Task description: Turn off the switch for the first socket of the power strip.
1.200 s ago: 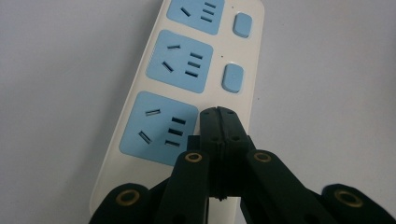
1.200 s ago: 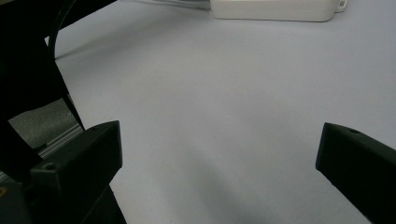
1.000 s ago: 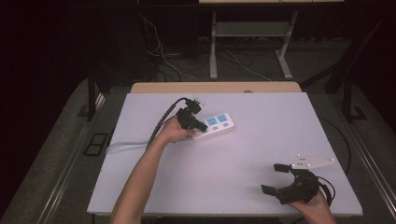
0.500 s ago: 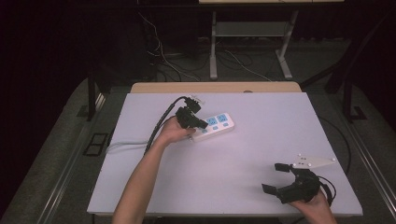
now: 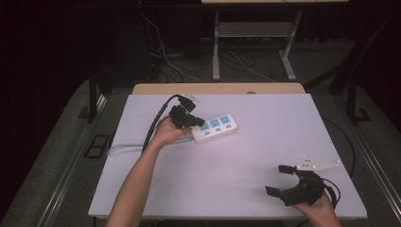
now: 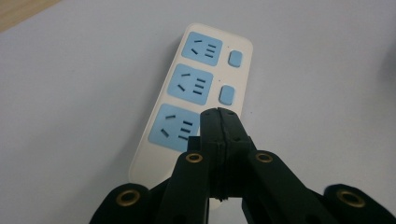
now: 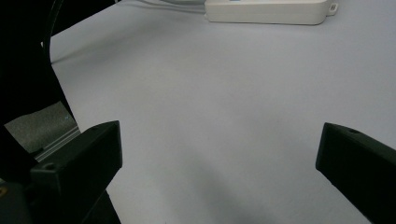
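White power strip (image 6: 187, 107) under closed left tongs (image 6: 218, 114); right tongs (image 5: 280, 179) wide apart.

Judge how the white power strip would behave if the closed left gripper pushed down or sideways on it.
The power strip lies flat and low on the table, so it probably won't tip or roll. Its smooth casing on the smooth tabletop suggests it may slide sideways. Its cord trails off left and could drag or swing it. The left gripper sits shut over its near socket.
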A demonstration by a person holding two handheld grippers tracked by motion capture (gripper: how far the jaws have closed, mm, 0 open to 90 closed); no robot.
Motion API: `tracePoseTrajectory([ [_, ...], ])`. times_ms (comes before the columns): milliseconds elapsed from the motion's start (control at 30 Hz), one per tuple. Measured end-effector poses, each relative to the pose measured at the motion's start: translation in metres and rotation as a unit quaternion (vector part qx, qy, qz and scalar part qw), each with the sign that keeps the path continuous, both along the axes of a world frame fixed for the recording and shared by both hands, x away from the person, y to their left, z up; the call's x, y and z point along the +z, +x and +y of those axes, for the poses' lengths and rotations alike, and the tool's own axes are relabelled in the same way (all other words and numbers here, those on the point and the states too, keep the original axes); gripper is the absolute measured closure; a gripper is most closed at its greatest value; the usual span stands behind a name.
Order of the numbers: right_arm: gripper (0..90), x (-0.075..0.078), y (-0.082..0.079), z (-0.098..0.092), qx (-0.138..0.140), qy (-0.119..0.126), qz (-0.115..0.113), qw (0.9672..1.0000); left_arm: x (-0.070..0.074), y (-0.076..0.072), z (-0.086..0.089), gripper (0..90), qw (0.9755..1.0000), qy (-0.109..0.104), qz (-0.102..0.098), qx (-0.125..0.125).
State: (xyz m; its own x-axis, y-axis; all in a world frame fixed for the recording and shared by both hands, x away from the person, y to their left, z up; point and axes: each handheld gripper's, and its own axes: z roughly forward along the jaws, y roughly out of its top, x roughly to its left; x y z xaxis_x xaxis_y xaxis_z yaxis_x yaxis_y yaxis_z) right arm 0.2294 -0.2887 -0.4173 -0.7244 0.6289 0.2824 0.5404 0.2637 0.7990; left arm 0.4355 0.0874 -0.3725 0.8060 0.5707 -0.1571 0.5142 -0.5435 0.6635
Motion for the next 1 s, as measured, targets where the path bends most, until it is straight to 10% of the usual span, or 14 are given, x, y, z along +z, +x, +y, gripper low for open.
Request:
tracePoseTrajectory([
  [600, 0.2, 0.0, 0.0, -0.001, -0.004, 0.002, -0.002, 1.0, 0.024, -0.038, 0.046, 7.5, 0.9965, -0.064, -0.01, 0.053],
  [1000, 0.2, 0.0, -0.001, 0.0, -0.004, 0.003, 0.0, 1.0, 0.032, -0.077, 0.059, 0.0, 0.9941, -0.075, -0.037, 0.069],
])
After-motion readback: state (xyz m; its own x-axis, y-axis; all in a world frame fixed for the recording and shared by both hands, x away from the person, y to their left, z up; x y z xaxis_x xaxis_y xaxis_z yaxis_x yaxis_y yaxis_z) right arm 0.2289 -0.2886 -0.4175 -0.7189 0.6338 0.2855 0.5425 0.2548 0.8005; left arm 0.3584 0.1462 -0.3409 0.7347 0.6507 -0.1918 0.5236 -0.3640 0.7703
